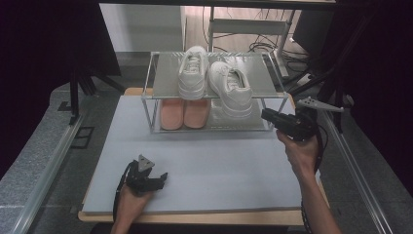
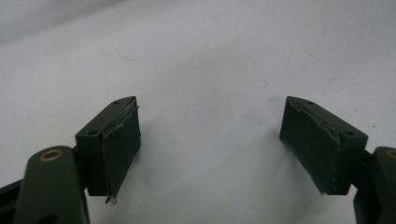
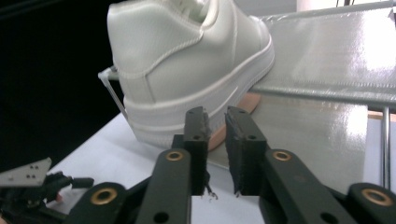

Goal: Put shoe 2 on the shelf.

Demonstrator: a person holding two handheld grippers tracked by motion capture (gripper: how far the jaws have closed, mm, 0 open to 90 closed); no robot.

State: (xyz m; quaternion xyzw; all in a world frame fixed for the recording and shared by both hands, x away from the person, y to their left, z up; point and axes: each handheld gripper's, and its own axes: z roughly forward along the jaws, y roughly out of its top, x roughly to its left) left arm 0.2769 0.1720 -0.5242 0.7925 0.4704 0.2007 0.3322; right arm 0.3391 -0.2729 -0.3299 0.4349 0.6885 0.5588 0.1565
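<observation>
Here | right gripper (image 1: 267,115) at 3 o'clock of table (image 1: 204,165), jaws nearly closed, nothing between, just short of the heel of the right white sneaker (image 1: 233,87) overhanging the rack (image 1: 165,73) top shelf at 12 o'clock | left gripper (image 1: 161,177) at 7 o'clock, jaws wide apart, empty, over the grey mat (image 2: 201,56).

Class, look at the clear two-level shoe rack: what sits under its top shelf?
Under the top shelf of the shoe rack stands a pink pair of shoes. The tilted white sneaker covers the lower level's right part.
</observation>
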